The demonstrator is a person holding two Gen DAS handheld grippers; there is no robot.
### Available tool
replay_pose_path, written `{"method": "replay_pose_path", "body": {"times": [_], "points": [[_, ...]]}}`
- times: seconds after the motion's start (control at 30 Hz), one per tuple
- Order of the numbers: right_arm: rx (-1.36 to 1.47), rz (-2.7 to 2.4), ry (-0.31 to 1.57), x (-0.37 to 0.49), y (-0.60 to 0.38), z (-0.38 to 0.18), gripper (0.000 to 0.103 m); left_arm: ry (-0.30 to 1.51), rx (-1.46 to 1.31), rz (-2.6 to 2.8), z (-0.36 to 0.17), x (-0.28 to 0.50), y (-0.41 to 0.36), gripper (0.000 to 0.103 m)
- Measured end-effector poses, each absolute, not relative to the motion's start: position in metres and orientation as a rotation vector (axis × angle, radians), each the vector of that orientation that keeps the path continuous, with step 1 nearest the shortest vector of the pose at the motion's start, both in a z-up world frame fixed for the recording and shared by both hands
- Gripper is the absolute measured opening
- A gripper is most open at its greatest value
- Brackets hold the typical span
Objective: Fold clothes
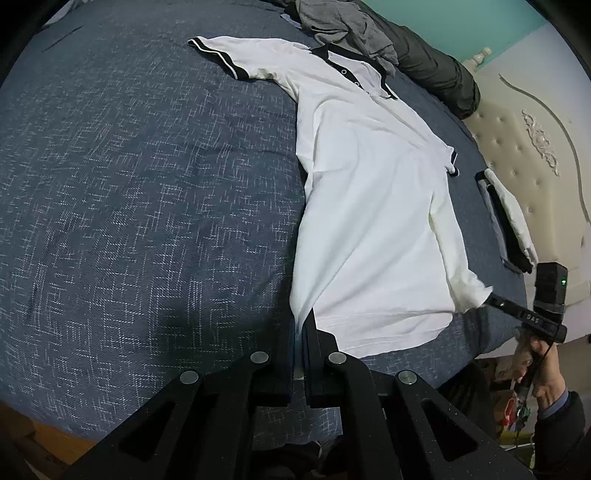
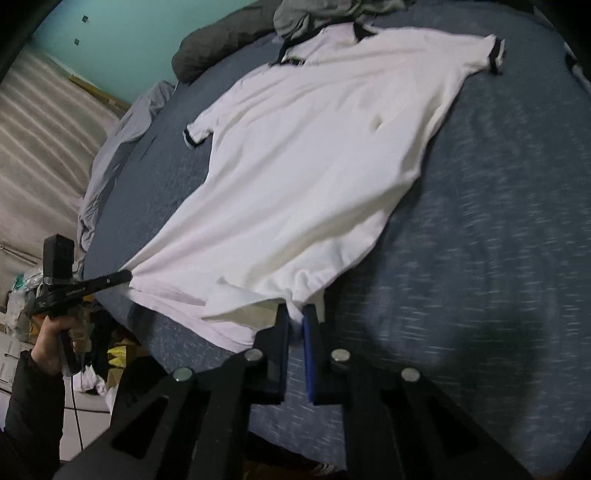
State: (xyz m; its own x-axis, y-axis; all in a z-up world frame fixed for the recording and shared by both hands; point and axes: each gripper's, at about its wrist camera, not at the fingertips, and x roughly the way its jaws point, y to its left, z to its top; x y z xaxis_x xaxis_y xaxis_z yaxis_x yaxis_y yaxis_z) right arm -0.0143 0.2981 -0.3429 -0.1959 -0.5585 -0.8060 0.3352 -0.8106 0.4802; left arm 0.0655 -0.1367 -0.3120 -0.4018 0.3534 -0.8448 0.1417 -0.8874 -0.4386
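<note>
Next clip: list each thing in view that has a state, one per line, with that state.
White polo shirt: spread flat on the bed, front up, unfolded, hem corners pinched.
Left tool: shut on the shirt's hem corner.
Right tool: shut on the opposite hem corner.
Collar placket: unbuttoned.
Grey clothes: heaped in a crumpled pile beyond the collar.
Folded garments: stacked near the headboard.
Bed cover: smooth, lightly creased.

There is one white shirt [image 1: 369, 206] on one blue bed [image 1: 147, 184]. Two claws hold the shirt: the left claw [image 1: 301, 332] and the right claw [image 2: 295, 321]. One gray clothes pile [image 1: 343, 26] and one small folded stack [image 1: 506, 218] sit nearby.
</note>
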Motion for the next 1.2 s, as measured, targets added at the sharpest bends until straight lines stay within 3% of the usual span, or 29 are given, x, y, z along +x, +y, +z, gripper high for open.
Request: {"method": "replay_pose_path", "body": {"times": [0.37, 0.63, 0.87, 1.03, 1.13, 1.2], "points": [[1.367, -2.333, -0.244, 0.009, 0.390, -0.284, 0.005, -0.626, -1.590, 2.443, -0.290, 0.068, -0.132, 0.003], [1.392, -2.417, -0.171, 0.026, 0.431, -0.289, 0.005, -0.581, -1.561, 2.423, -0.274, 0.072, -0.120, 0.003], [1.457, -2.363, -0.209, 0.028, 0.442, -0.313, 0.005, -0.550, -1.694, 2.344, -0.309, 0.067, -0.108, 0.003], [1.461, -2.331, -0.273, 0.025, 0.449, -0.317, 0.015, -0.587, -1.709, 2.344, -0.316, 0.071, -0.114, 0.004], [1.463, -2.310, -0.312, 0.023, 0.454, -0.319, 0.029, -0.599, -1.698, 2.363, -0.311, 0.074, -0.121, 0.004], [1.464, -2.297, -0.337, 0.022, 0.456, -0.320, 0.031, -0.597, -1.696, 2.377, -0.308, 0.074, -0.124, 0.008]]}}
